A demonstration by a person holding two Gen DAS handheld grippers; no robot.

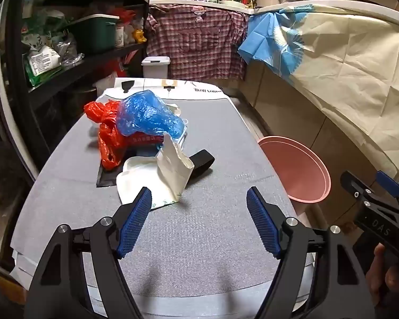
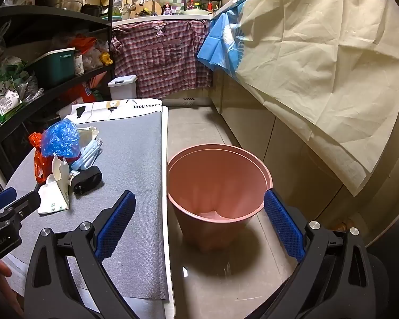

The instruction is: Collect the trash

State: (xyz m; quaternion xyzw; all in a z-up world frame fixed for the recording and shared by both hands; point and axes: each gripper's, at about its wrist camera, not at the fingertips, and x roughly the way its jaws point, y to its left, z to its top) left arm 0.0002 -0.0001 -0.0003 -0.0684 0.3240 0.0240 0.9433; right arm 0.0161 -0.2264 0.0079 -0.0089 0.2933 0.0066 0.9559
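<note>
A grey-covered table (image 1: 199,239) fills the near ground, with a pink bin (image 2: 218,183) standing on the floor just beside its right edge, apparently empty. On the table sits a heap of trash: a blue plastic bag (image 1: 149,117) on top of a red plastic bag (image 1: 106,138), with a torn white paper bag (image 1: 159,178) nearest the camera and a black band (image 1: 202,162) beside it. The left gripper (image 1: 199,212) hovers in front of the paper bag, fingers wide apart and holding nothing. The right gripper (image 2: 199,226) hangs over the bin, fingers equally spread and empty. The work looks to be at the reaching stage; next, the left gripper should probably advance onto the paper bag and close on its upright edge.
</note>
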